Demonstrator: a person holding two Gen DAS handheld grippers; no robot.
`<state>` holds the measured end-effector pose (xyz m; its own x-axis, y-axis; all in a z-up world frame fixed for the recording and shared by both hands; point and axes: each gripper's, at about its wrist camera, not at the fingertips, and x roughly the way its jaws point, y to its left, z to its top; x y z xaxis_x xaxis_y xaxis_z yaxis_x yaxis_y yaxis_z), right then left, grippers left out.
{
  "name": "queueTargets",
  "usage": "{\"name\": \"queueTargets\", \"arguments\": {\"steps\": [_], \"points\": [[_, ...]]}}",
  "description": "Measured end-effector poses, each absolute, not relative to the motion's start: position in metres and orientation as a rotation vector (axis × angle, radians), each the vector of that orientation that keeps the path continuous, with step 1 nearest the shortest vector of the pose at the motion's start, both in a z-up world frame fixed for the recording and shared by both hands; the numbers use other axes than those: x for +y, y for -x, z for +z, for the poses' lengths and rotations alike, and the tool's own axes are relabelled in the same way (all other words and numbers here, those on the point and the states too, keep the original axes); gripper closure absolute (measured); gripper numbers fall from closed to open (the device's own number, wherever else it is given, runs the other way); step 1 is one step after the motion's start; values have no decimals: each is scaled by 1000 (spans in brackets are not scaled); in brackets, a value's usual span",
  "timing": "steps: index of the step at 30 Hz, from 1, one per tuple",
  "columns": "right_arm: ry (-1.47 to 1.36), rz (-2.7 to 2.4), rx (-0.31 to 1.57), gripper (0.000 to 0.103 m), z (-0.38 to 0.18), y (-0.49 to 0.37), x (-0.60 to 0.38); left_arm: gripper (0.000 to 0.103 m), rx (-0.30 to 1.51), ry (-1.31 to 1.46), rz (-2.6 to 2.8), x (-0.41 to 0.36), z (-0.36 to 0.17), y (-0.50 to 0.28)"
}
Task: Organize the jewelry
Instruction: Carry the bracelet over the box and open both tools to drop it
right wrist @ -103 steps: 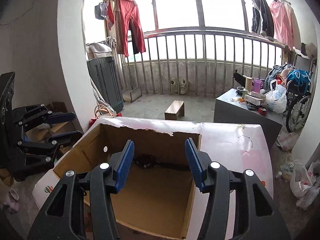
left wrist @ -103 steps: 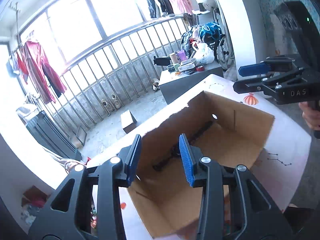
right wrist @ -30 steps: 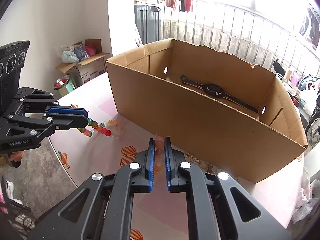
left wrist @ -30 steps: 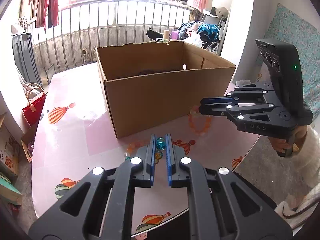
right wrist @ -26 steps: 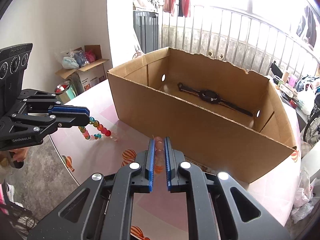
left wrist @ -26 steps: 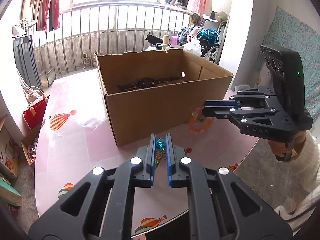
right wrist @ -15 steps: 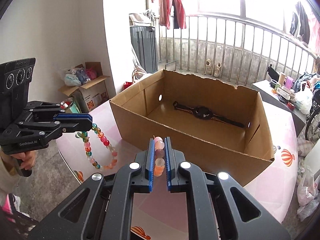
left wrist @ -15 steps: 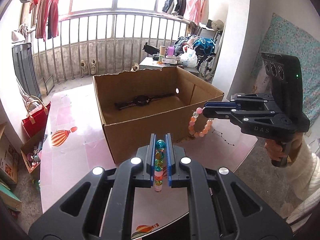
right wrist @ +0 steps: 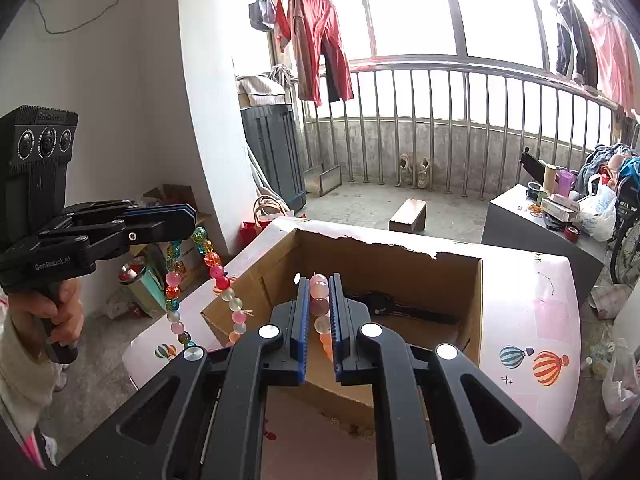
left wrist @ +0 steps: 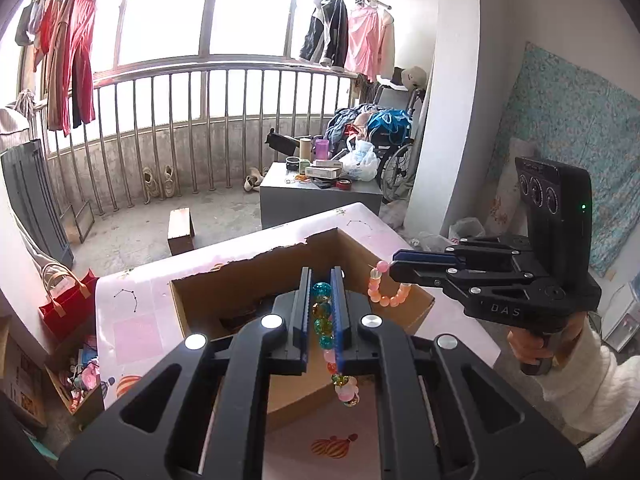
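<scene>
**Bracelets lifted clear of table, both grippers now over box**

Bracelets airborne compared with a second ago, when both strands lay on the pink table [right wrist: 556, 320] at the box's near wall. Left gripper [left wrist: 321, 300] jaws pressed together on the multicoloured bead bracelet [right wrist: 208, 258]; the strand dangles free below the jaws, above the box's near left corner. Right gripper [right wrist: 319, 304] jaws pinch the pink bead bracelet [left wrist: 382, 290], its loop hanging over the near right corner of the cardboard box [right wrist: 400, 250]. Black watch [right wrist: 390, 306] lies flat on the box floor, toward the far wall, as in the earlier frames.

Judgement: pick-up step done for both pieces; carry is nearly complete. Next calls for moving each strand further inside the rim before release, since both hang close to the near wall and could catch on it or drop outside
</scene>
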<state>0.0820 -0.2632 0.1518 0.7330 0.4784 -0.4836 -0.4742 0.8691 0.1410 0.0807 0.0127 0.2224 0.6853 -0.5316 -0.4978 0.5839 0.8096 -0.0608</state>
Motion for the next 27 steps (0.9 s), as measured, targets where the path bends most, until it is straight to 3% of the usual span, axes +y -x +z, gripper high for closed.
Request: {"name": "queueTargets", "arguments": {"steps": [11, 16, 19, 22, 27], "points": [[3, 492, 628, 93, 129, -145, -247, 95, 972, -282, -420, -14, 111, -226], [6, 502, 685, 93, 115, -162, -235, 94, 1085, -427, -268, -14, 82, -256], [32, 504, 729, 93, 106, -172, -226, 91, 1070, -498, -194, -15, 79, -262], [49, 521, 783, 93, 99, -185, -215, 74, 1011, -457, -183, -8, 95, -258], [53, 548, 902, 93, 83, -216, -191, 72, 933, -362, -204, 8, 122, -243]]}}
